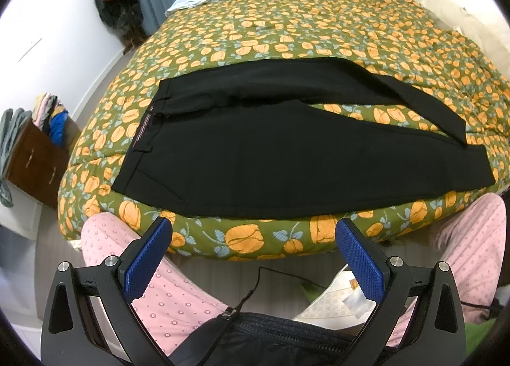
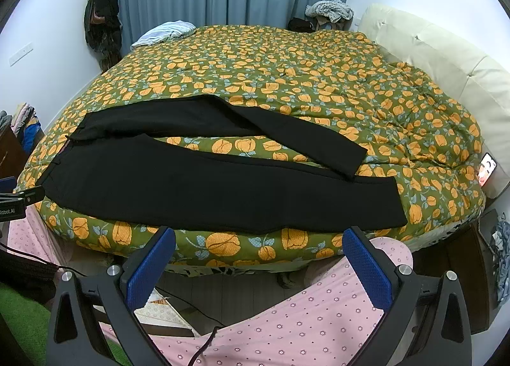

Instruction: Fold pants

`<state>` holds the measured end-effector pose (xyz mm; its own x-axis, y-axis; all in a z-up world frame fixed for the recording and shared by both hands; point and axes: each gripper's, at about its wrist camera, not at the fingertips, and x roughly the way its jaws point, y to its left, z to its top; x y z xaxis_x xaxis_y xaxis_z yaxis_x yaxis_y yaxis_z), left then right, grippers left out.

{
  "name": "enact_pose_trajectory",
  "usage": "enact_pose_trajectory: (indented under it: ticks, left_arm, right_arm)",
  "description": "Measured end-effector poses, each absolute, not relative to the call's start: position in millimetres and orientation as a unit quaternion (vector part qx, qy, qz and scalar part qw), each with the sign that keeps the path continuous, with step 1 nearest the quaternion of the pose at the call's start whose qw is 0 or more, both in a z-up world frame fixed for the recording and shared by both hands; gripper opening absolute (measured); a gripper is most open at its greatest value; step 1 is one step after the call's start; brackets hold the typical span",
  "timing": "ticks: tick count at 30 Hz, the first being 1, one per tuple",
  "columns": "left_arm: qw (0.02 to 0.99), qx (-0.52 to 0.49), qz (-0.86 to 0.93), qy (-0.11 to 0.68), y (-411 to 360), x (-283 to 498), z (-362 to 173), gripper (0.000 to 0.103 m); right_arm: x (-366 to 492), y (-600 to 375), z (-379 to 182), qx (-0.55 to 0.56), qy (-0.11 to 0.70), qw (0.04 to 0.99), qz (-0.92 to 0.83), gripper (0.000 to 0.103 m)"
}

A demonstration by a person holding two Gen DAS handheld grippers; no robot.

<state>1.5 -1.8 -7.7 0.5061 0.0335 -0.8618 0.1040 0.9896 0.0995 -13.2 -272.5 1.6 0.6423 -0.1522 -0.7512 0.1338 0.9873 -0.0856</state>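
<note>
Black pants [image 1: 255, 158] lie spread across the middle of both frames on the floral quilt [image 1: 302, 31] of the bed, waistband toward frame left, legs running right. The far leg [image 2: 287, 133] crosses over the near leg's hem; a wedge of quilt shows between them.

Left gripper [image 1: 253, 249] and right gripper [image 2: 259, 254] hang at lower centre, short of the bed edge, fingers spread apart, holding nothing.

Judgement: folding not yet begun. Advise pinching the far leg at hem and waistband corner, then laying it squarely over the near leg, seams aligned, before folding lengthwise.

Containers: a wooden drawer unit [image 1: 35, 162] at left edge carries a heap of mixed clothes [image 1: 52, 114] on top; drawer contents not visible.
</note>
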Motion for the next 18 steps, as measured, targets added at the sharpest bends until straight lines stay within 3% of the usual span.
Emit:
enact_pose_trajectory:
  ticks: [18]
  left_arm:
    - [0.867,0.1,-0.104,0.477,-31.2,-0.2,-0.1,0.102]
  right_arm:
    - [-27.9,-280.0,10.4,0.003,0.403,0.909,-0.105,0.103]
